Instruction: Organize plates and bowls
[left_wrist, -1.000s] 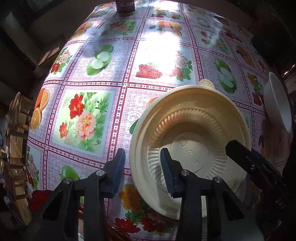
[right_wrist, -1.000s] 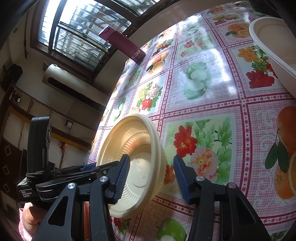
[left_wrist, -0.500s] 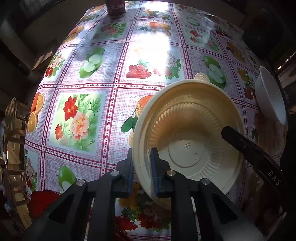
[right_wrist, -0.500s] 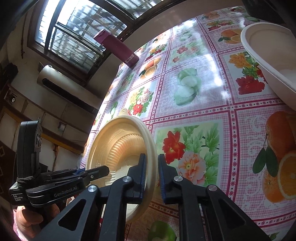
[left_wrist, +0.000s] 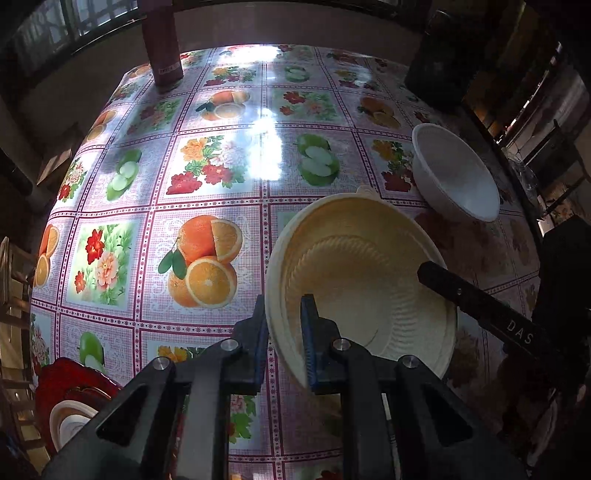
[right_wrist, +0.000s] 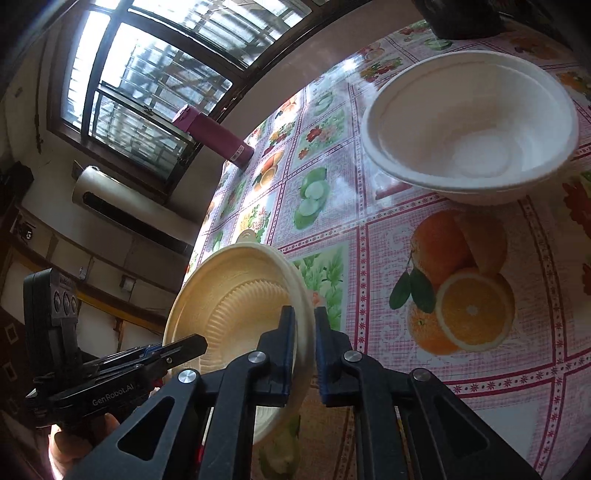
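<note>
Two dishes are in view: one cream plate (left_wrist: 369, 266) with a ribbed inner ring and a small tab on its far rim, and one white bowl (left_wrist: 454, 177). There is also one maroon bottle (left_wrist: 162, 44) standing at the far edge of the table (left_wrist: 229, 177), whose cloth is printed in squares of oranges, apples and flowers. At the near left corner of the left wrist view sits one red stand (left_wrist: 70, 384) with a pale round dish in it; what kind of dish it is I cannot tell.

Both tongs grip the cream plate. The left gripper (left_wrist: 284, 328) is clamped narrow on the plate's near-left rim, one blue pad outside the rim and the other inside the well. The right gripper (right_wrist: 304, 339) is pinched just as narrow on the opposite rim, its two pads either side of the edge. The plate is tilted between them and looks raised off the cloth.

In the right wrist view a hand (right_wrist: 74, 443) shows beneath the other tool's body at lower left. In the left wrist view one black finger of the right gripper lies across the plate's right side.

The white bowl stands upright on the cloth beyond the plate, apart from it and from both tongs. The bottle is well apart from everything, near the window (right_wrist: 147, 74)
</note>
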